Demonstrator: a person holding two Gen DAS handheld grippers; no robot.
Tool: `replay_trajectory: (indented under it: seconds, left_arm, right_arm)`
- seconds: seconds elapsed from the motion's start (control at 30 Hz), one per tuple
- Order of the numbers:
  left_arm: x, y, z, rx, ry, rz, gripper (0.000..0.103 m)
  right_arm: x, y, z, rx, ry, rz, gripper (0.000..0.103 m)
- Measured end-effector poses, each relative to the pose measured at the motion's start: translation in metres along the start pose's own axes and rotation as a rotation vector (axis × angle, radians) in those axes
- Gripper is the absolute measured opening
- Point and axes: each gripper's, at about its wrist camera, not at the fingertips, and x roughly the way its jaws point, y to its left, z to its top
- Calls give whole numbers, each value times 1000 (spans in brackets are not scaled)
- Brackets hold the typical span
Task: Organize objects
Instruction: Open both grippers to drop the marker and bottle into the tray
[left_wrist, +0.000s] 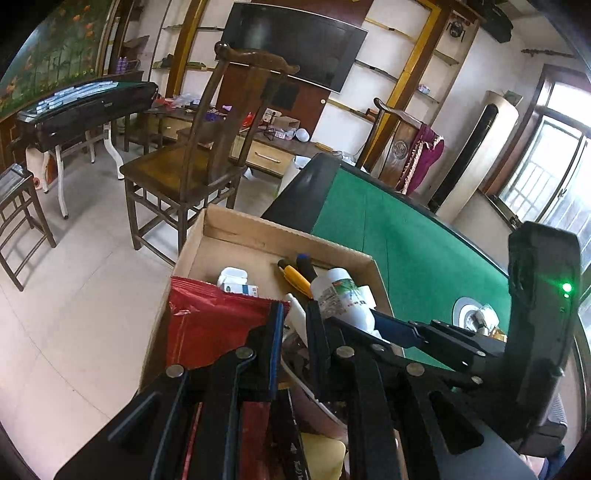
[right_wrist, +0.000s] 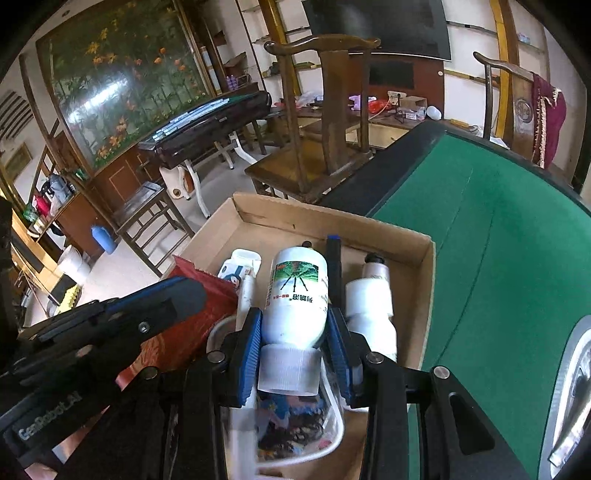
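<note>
An open cardboard box (right_wrist: 424, 280) sits on the near corner of the green table (right_wrist: 498, 258). My right gripper (right_wrist: 295, 325) is shut on a white bottle (right_wrist: 299, 291) with a green picture label. The bottle lies cap toward the camera, just above the box's contents. My left gripper (left_wrist: 295, 310) is shut on the edge of a red foil packet (left_wrist: 214, 325), over the box's left side. In the right wrist view the left gripper (right_wrist: 184, 295) shows above the red foil packet (right_wrist: 207, 317). In the left wrist view the white bottle (left_wrist: 343, 295) sits in the right gripper (left_wrist: 373, 317).
The box holds a second white bottle (right_wrist: 369, 310), a small white carton (left_wrist: 232, 282), a yellow-handled tool (left_wrist: 295, 278), a dark-handled tool (left_wrist: 308, 266) and a printed white-rimmed item (right_wrist: 291, 421). A wooden chair (left_wrist: 184, 177) stands beyond. A silver round fitting (left_wrist: 469, 314) sits mid-table.
</note>
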Motion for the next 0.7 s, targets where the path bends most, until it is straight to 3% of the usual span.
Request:
replay_trajectory:
  seconds: [0.4, 0.7]
  left_arm:
    - [-11, 7, -2, -12, -5, -9, 12]
    - [-21, 4, -4, -12, -14, -7, 12]
  right_arm:
    - [16, -2, 11, 14, 37, -22, 39]
    - [-22, -19, 15, 91, -39, 13, 47]
